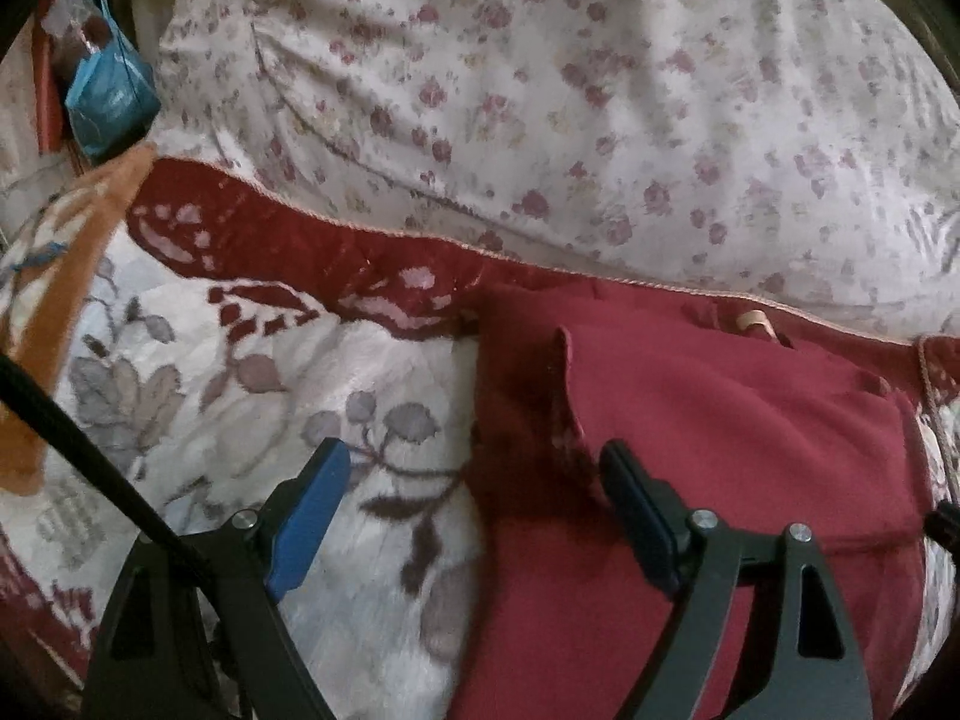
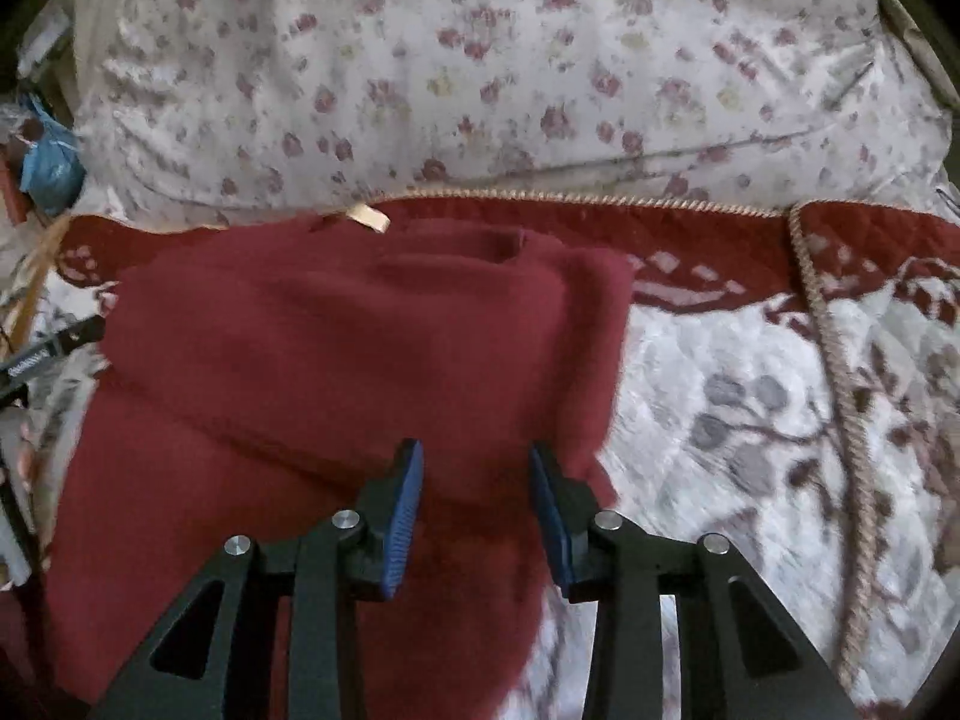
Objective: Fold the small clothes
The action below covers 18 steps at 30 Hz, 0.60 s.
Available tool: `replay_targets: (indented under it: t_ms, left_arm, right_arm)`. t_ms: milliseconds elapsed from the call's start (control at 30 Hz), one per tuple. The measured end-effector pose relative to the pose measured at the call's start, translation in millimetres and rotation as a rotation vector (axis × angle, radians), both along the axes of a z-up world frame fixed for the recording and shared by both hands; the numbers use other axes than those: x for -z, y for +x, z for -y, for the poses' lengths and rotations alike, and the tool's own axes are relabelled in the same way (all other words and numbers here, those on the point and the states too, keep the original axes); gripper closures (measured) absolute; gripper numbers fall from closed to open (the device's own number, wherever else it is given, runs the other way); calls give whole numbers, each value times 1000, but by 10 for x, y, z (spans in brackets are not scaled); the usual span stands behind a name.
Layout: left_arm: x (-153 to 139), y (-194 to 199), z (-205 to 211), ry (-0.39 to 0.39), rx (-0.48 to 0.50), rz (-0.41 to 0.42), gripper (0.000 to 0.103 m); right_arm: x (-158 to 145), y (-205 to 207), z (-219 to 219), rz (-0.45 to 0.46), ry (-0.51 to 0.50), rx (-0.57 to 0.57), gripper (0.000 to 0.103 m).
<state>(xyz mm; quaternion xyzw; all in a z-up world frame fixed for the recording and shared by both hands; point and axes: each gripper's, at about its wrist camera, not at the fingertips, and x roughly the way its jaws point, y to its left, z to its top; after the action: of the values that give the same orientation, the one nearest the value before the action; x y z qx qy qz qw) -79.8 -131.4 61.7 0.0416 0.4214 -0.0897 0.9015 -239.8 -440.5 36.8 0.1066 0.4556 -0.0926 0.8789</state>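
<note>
A dark red garment [image 1: 708,438] lies on a quilted floral bedspread [image 1: 252,396], partly folded, with a small beige label [image 1: 753,321] at its far edge. My left gripper [image 1: 474,480] is open and empty, hovering over the garment's left edge, one finger over the bedspread and one over the cloth. In the right wrist view the same garment [image 2: 336,348] fills the centre, with its label [image 2: 369,217] at the top. My right gripper [image 2: 477,480] is open above the garment's near right part, holding nothing.
A white pillow or duvet with small pink flowers [image 1: 570,90] lies behind the garment. A twisted cord trim [image 2: 840,372] runs down the bedspread at right. A blue bag [image 1: 105,96] hangs at far left. An orange cloth [image 1: 66,276] lies at the left edge.
</note>
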Motion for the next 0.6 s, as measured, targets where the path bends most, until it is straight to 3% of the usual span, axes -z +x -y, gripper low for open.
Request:
replay_targets:
  t_ms: [100,333,433,600]
  left_arm:
    - [-119,-222,-20,16,10,34,19]
    - [-301,-711,-151,40,39,68,19]
    - [-318,-928,-268,45,57,59,19]
    - [-179,-1331,-606,-10,101,-31,19]
  right_arm:
    - [-207,-307,-20,35,35,-27,40]
    - [-363,-949,-138,54,108,-68,35]
    - [-269,-1159,-251,29,154,-105,34]
    - [37,-1433,-422,-50,249,-162,31]
